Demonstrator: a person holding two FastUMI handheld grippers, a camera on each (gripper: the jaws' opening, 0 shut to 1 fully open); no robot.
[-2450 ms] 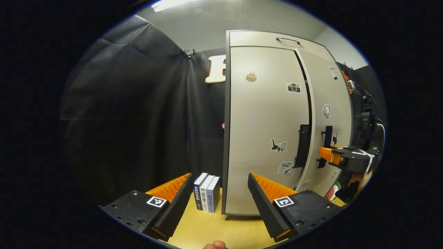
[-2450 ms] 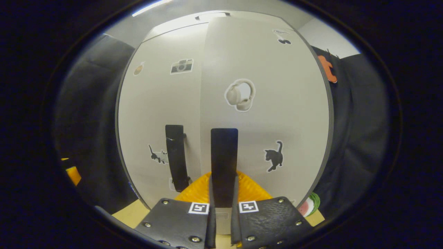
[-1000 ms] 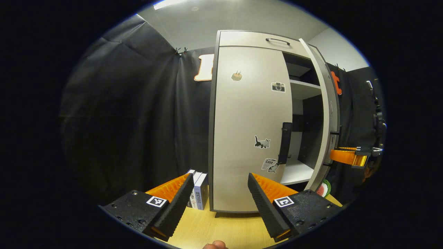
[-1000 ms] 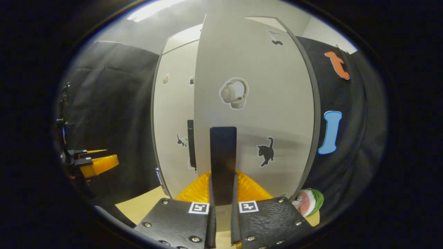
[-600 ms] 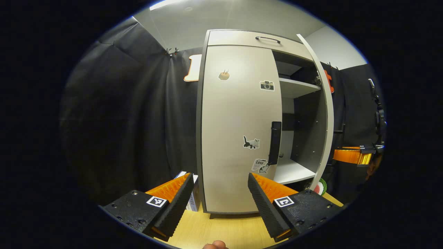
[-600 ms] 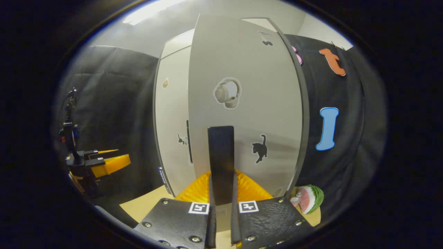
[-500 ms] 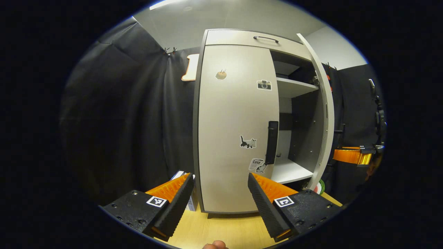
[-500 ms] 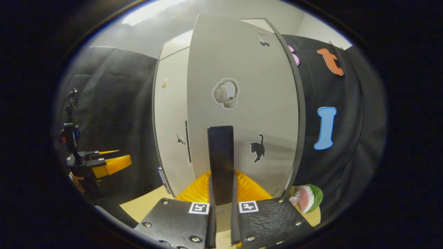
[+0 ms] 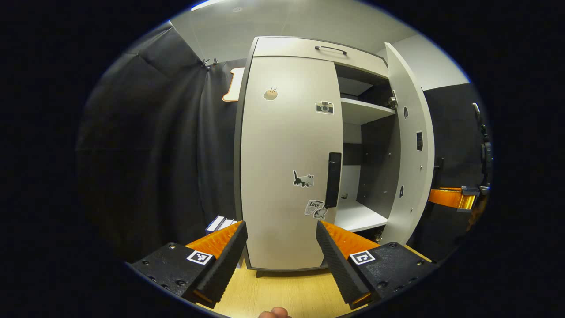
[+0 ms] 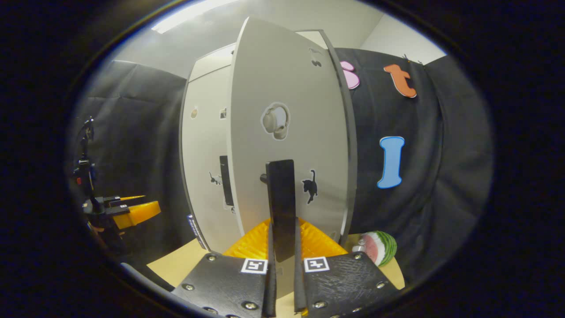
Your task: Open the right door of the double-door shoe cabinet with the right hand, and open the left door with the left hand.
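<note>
The grey shoe cabinet [image 9: 287, 46] stands on the wooden table. Its left door [image 9: 282, 176] is closed, with a black handle [image 9: 333, 179] at its right edge. The right door [image 9: 408, 145] is swung wide, showing white shelves [image 9: 359, 216] inside. My left gripper [image 9: 280, 256] is open, a short way in front of the left door's lower half. In the right gripper view my right gripper [image 10: 282, 269] is shut on the right door's black handle [image 10: 280, 203], with the door [image 10: 287, 110] face-on. The right gripper's fingers [image 9: 448, 197] also show past the door's edge in the left gripper view.
A few books [image 9: 219, 223] stand left of the cabinet. A watermelon-slice toy [image 10: 377, 247] lies on the table [image 10: 176, 265] right of the open door. The left gripper [image 10: 128, 212] appears far left in the right gripper view. Black cloth walls surround the cabinet.
The right door has swung from nearly closed to wide open, pulled by my right gripper. My left gripper has shifted so the left door now sits straight ahead; it stays open.
</note>
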